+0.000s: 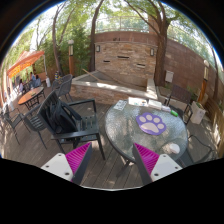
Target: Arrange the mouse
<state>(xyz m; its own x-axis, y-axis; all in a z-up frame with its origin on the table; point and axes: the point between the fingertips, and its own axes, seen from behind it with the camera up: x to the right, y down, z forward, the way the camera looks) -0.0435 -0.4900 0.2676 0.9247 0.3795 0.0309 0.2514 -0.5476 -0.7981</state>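
Observation:
A round glass table stands ahead and to the right of my gripper. On it lies a purple mouse mat with a white paw print. A small pale rounded object rests near the table's near rim, just beyond the right finger; I cannot tell whether it is the mouse. My fingers are open, their magenta pads wide apart, with only wooden decking showing between them. The gripper is well short of the table and above the floor.
Dark metal chairs stand left of the table, with more chairs and a table further left, where people sit. A brick planter wall and trees lie beyond. Small items sit on the table's far side.

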